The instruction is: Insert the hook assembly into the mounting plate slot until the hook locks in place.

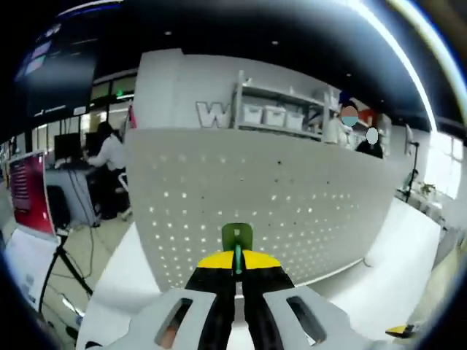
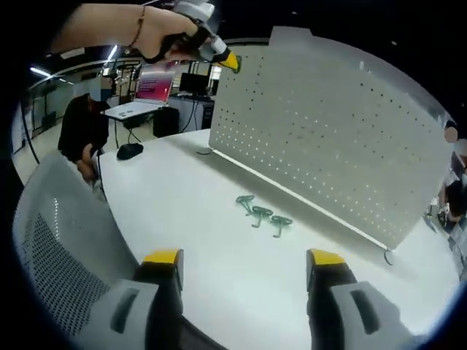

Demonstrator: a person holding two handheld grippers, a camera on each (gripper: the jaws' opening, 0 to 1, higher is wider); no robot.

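Note:
My left gripper [image 1: 237, 264] is shut on a green hook [image 1: 237, 236], held up in front of the white perforated mounting plate [image 1: 292, 197], which stands upright on the table. In the right gripper view the plate [image 2: 328, 131] rises at the back of the table, and the left gripper [image 2: 228, 61] hovers near its upper left corner, held by a person's hand. Three green hooks [image 2: 261, 213] lie on the white table in front of the plate. My right gripper [image 2: 244, 264] is open over the table, nothing between its yellow-tipped jaws.
A white table [image 2: 182, 197] carries the plate. A grey mesh chair back [image 2: 58, 248] sits at the left of the right gripper view. A laptop [image 2: 142, 98] and a mouse [image 2: 130, 151] lie at the table's far end. People sit and stand in the background.

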